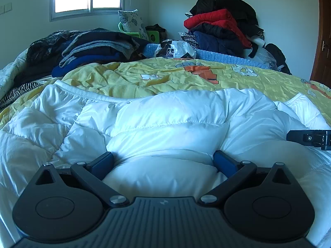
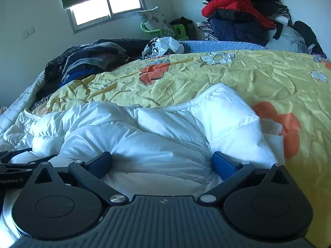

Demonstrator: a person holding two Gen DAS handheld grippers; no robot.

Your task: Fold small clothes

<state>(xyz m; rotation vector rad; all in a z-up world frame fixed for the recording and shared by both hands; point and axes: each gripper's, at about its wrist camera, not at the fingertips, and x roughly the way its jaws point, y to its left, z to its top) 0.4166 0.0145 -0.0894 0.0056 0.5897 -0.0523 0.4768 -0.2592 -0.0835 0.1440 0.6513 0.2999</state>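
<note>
A white quilted puffer garment (image 1: pixel 165 119) lies bunched on a yellow flowered bedspread (image 1: pixel 175 72). My left gripper (image 1: pixel 163 161) is open, its blue-padded fingers (image 1: pixel 103 162) pressed down into the garment's near edge with a puffed fold between them. In the right wrist view the same garment (image 2: pixel 155 128) lies spread, and my right gripper (image 2: pixel 162 162) is open too, fingers (image 2: pixel 224 165) sunk into the fabric either side of a fold. The right gripper's black body (image 1: pixel 310 138) shows at the left view's right edge; the left gripper's body (image 2: pixel 12 165) shows at the right view's left edge.
A stack of dark folded clothes (image 1: pixel 93 49) sits at the bed's far left. A heap of red, black and navy jackets (image 1: pixel 223 26) rises against the far wall. A plastic bag (image 1: pixel 175 49) and a blue knitted blanket (image 1: pixel 227 57) lie at the far edge. Bedspread (image 2: pixel 269 78) stretches right.
</note>
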